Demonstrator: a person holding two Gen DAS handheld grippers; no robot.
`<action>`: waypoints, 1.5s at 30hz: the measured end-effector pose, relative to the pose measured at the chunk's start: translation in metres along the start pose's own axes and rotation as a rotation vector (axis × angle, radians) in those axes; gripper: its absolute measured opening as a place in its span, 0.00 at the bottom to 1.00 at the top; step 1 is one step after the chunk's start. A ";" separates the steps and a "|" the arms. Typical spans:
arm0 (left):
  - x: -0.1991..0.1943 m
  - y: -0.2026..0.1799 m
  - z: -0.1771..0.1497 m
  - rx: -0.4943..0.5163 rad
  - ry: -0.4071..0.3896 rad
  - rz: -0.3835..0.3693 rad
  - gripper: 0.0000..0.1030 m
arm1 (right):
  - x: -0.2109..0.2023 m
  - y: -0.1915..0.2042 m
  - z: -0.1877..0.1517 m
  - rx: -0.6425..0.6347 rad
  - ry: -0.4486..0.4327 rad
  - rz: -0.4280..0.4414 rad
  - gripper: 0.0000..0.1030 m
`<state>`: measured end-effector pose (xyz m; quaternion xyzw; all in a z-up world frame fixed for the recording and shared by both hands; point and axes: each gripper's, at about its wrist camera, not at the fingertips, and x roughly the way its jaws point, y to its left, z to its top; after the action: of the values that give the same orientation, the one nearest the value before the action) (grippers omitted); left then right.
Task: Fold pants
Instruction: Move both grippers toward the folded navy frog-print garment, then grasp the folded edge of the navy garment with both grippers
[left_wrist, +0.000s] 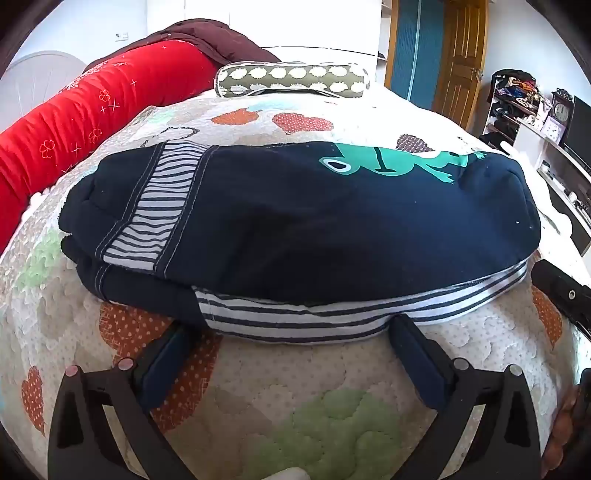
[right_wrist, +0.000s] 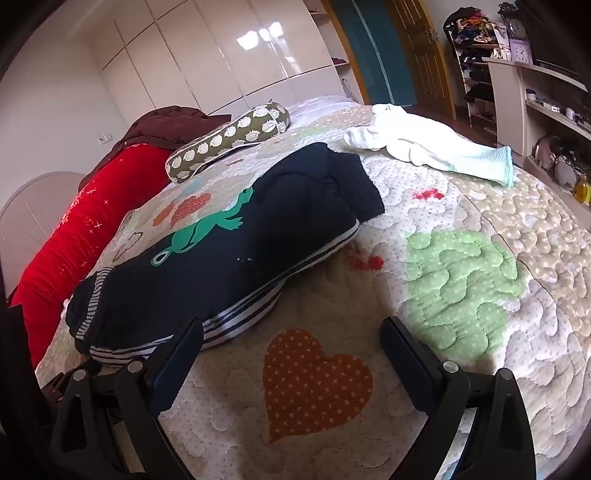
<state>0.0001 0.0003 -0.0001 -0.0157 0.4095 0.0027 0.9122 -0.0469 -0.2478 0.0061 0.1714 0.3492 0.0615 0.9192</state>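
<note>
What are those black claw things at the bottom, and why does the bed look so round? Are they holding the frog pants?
Those are grippers, two-finger tools a person holds, one in each hand. A small camera on each looks along its fingers, and its wide lens bends the picture, so the flat bed looks round. One picture comes from the left gripper, the other from the right gripper. On the quilt lie the dark blue pants with a green frog, already folded over, a spotted pillow, a red blanket and some white clothes. Both grippers are wide open and hold nothing; the left one sits just at the pants' striped edge.
</note>
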 end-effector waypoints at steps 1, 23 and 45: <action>0.000 0.000 0.000 0.001 -0.002 0.001 1.00 | 0.000 0.000 0.000 0.001 0.000 0.001 0.96; -0.006 0.001 -0.002 0.016 0.008 -0.001 1.00 | -0.006 0.002 0.002 0.006 -0.006 0.012 0.96; 0.031 0.144 0.072 -0.443 0.211 -0.203 0.55 | 0.064 -0.003 0.072 0.144 0.202 0.177 0.38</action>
<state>0.0726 0.1458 0.0207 -0.2564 0.4882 -0.0009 0.8342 0.0482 -0.2554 0.0155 0.2598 0.4269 0.1340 0.8558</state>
